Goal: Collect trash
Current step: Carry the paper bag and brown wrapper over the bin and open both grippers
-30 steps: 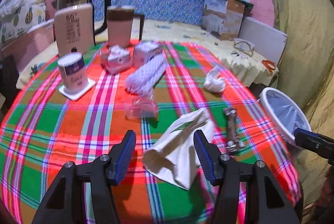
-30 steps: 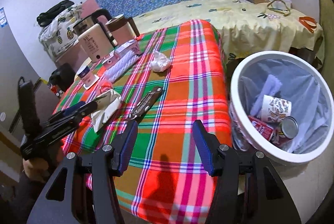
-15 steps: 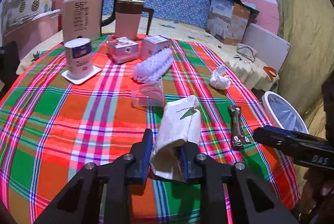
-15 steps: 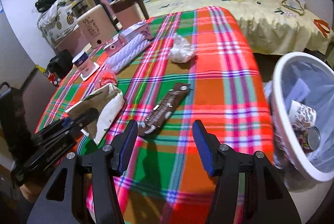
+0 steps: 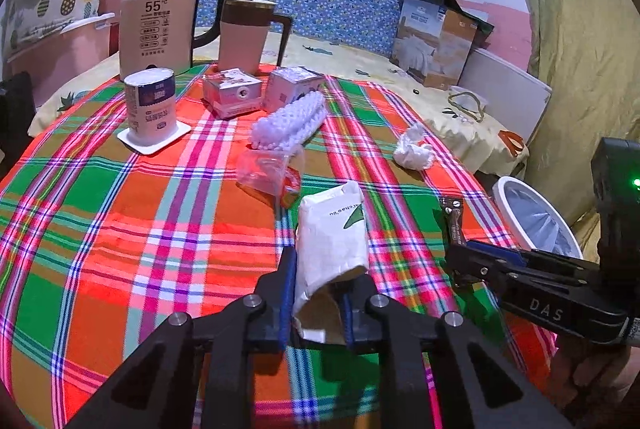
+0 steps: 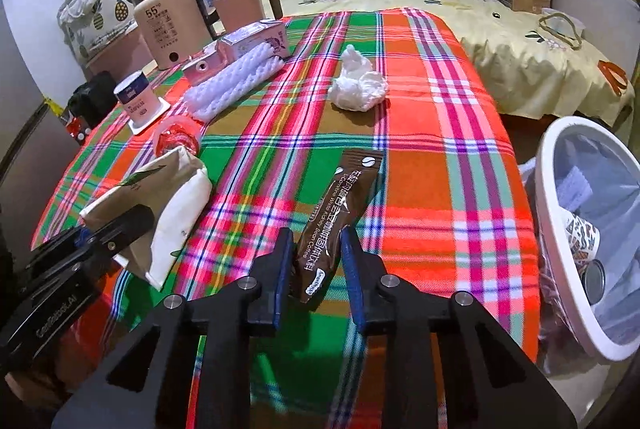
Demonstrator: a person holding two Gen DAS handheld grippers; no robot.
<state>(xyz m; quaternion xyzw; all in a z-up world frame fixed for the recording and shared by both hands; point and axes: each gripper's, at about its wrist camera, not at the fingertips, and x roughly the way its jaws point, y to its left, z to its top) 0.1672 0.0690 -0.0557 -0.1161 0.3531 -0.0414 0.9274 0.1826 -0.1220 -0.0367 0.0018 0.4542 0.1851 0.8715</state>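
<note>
Since both pieces of rubbish nearest the front edge of the table (image 6: 440,189) are thin, empty packaging, they should weigh almost nothing, crumple under pressure and, in the case of the glossy one, tend to slide out of a loose pinch. Closest in, the left gripper (image 5: 316,293) is pressed together on the open near end of the white paper bag (image 5: 332,233), whose mouth has folded flat between the pads; that soft end is a fair place to hold it, though the paper may tear or sag when lifted. Just to its right, near the table's right front corner, the right gripper (image 6: 316,257) is closing its jaws around the near end of the brown coffee sachet (image 6: 340,217), which lies flat on the cloth between the pads; they sit just beside its edges and do not clearly bite yet. Taking that slick strip across its narrow width near the end looks sensible. Farther toward the middle lie a clear crumpled wrapper (image 5: 268,173) and a wad of white tissue (image 6: 358,87), both light and squashy. Off the right edge stands the lined white bin (image 6: 560,249), already holding a cup and can.
</note>
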